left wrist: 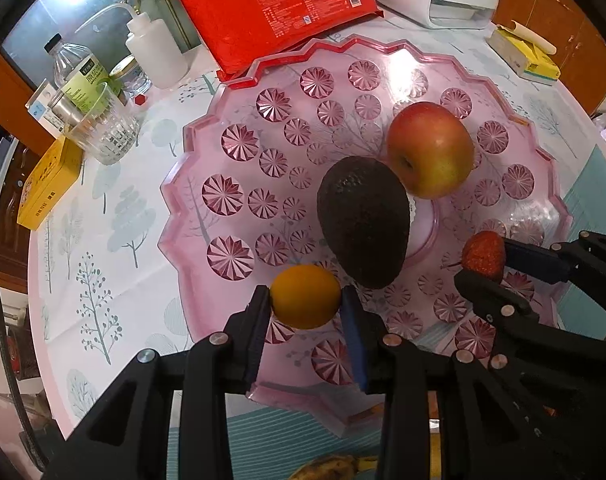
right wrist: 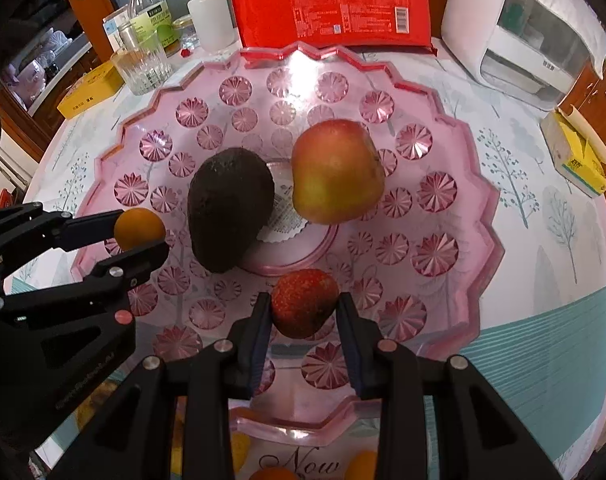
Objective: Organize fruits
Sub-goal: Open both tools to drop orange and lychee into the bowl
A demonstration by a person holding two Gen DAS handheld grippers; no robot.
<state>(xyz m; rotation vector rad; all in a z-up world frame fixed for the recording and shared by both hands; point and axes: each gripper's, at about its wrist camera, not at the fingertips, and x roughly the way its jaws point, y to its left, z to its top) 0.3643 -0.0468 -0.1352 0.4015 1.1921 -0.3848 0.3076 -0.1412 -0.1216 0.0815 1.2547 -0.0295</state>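
A pink scalloped glass fruit plate [left wrist: 207,168] [right wrist: 443,248] holds a dark avocado [left wrist: 363,220] [right wrist: 229,208] and a red-yellow apple [left wrist: 431,148] [right wrist: 337,172] near its middle. My left gripper [left wrist: 306,298] [right wrist: 141,230] is shut on a small orange [left wrist: 305,296] [right wrist: 139,227] above the plate's near-left part. My right gripper [right wrist: 305,304] [left wrist: 485,260] is shut on a strawberry [right wrist: 305,302] [left wrist: 483,256] above the plate's near edge, right of the avocado.
Behind the plate stand a red packet [left wrist: 271,4], a white squeeze bottle [left wrist: 155,52], a clear glass [left wrist: 99,128], a yellow box [left wrist: 49,184] and a white appliance [right wrist: 519,28]. A yellow tissue box [right wrist: 575,156] lies right. A banana [left wrist: 335,470] and small oranges [right wrist: 361,464] lie near me.
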